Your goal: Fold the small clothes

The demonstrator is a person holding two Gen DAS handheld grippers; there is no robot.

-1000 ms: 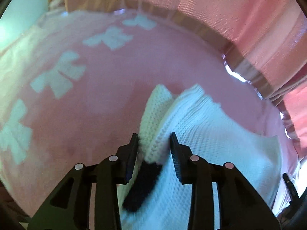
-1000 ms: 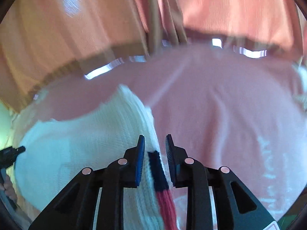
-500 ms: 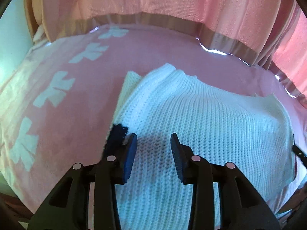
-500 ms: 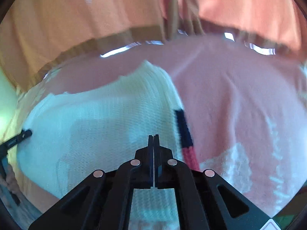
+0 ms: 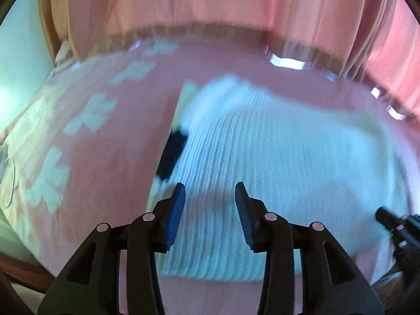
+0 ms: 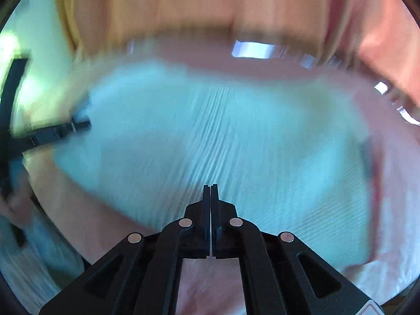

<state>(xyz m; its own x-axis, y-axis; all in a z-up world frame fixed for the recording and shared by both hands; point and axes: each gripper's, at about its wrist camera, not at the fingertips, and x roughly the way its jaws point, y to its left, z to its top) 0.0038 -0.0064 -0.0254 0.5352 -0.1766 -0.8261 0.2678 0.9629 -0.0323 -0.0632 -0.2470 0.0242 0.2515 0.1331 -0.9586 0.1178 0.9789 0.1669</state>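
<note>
A white knitted sweater (image 5: 275, 162) lies spread flat on a pink bedspread (image 5: 105, 157). Its dark navy cuff (image 5: 172, 155) lies along its left edge. My left gripper (image 5: 210, 202) is open and empty above the sweater's near left part. In the right wrist view the sweater (image 6: 210, 136) is blurred by motion. My right gripper (image 6: 210, 191) is shut with nothing between its fingers, above the sweater's near edge. The right gripper also shows at the right edge of the left wrist view (image 5: 393, 223), and the left gripper at the left of the right wrist view (image 6: 52, 131).
The bedspread has white bow patterns (image 5: 92, 115) on its left side. Pink and orange curtains (image 5: 210, 5) hang behind the bed. A pale wall (image 5: 18, 52) is at the far left.
Both grippers have let go of the sweater and pulled back toward me. The sweater went from lifted and bunched to lying flat. The right gripper closed empty.
</note>
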